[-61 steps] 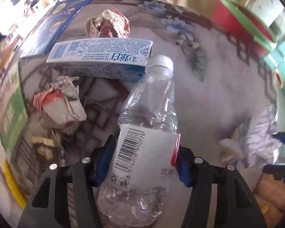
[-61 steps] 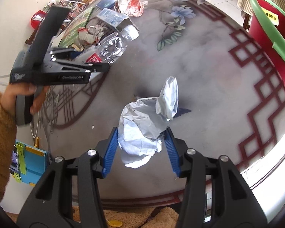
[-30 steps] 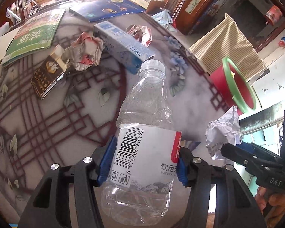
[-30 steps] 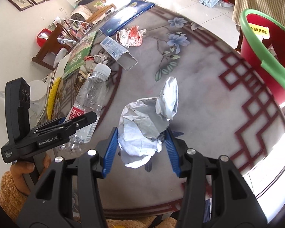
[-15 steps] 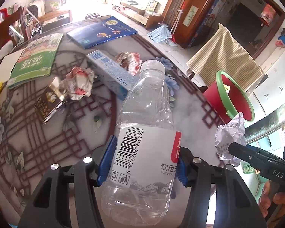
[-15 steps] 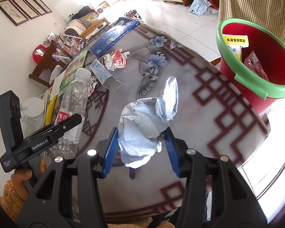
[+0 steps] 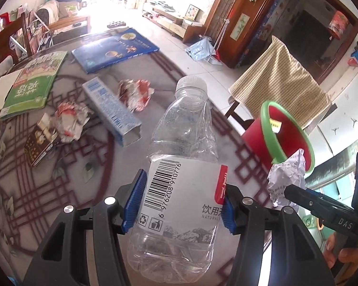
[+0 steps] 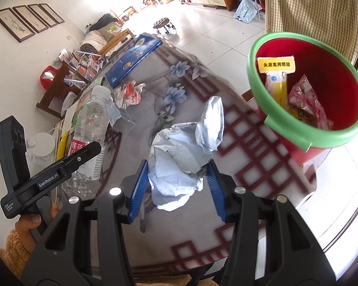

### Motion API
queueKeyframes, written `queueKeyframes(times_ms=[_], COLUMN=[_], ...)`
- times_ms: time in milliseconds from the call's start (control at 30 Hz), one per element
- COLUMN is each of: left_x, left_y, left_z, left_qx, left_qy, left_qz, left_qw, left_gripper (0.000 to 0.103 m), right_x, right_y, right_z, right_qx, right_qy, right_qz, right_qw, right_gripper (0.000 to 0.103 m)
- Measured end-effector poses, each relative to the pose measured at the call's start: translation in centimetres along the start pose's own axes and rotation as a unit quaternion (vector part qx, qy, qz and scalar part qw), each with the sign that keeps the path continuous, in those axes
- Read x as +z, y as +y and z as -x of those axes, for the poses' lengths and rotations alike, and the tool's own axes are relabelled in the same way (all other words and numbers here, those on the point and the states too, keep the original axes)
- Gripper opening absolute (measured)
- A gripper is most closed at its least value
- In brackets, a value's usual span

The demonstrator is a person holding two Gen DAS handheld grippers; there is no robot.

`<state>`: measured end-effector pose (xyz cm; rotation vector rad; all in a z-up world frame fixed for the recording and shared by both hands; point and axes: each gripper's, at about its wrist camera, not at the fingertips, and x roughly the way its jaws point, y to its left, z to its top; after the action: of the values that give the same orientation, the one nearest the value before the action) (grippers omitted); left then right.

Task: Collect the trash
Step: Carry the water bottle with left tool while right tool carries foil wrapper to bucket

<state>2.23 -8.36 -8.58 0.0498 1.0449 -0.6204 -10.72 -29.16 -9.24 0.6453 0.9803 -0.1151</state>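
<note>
My left gripper (image 7: pixel 180 200) is shut on an empty clear plastic bottle (image 7: pixel 181 166) with a white label and white cap, held above the patterned table (image 7: pixel 47 190). In the right wrist view that same bottle (image 8: pixel 90 131) and left gripper (image 8: pixel 93 146) show at the left. My right gripper (image 8: pixel 176 186) is shut on a crumpled grey-white paper ball (image 8: pixel 183 157), which also appears at the right of the left wrist view as a paper ball (image 7: pixel 287 174). A red bucket with a green rim (image 8: pixel 305 140) stands just past the table's edge and holds wrappers; the same bucket (image 7: pixel 269 128) lies ahead and to the right of the bottle.
On the table lie a blue-white carton (image 7: pixel 112 112), two crumpled red-white wrappers (image 7: pixel 70 119) (image 7: pixel 136 90), a small dark packet (image 7: pixel 38 145), a green booklet (image 7: pixel 33 85) and a blue book (image 7: pixel 114 50). A chair draped with a checked cloth (image 7: pixel 279 83) stands behind the bucket.
Both grippers rose and moved toward the red bucket, carrying the bottle and the paper ball. The bucket now looks larger and nearer in both views; the litter on the table has receded.
</note>
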Motion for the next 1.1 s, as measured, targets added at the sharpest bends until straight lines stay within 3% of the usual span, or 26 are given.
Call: queueKeyframes(times_ms=[233,633,1100], left_x=[2.1,4.4,6.8], left_y=[-3.6,-9.1,-16.1], left_z=[-0.8,-3.0,-6.2], left_qx=[0.014,0.020,-0.012], left_qy=[-0.023,-0.028,-0.018], left_qz=[-0.005,-0.013,-0.052], left_qw=[0.9996,0.9993,0.9984], left_gripper=[0.053,0.053,0.053], right_x=[3.2,7.4,9.5], right_y=[-3.0,-8.2,-14.0], right_z=[1.7,3.5,5.8], right_qx=[0.004,0.013,-0.006], right_qy=[-0.016,-0.034,-0.055], right_qz=[0.008,0.001,-0.033], right_qw=[1.000,0.999,0.998], right_gripper=[0.047,0.047,0.047])
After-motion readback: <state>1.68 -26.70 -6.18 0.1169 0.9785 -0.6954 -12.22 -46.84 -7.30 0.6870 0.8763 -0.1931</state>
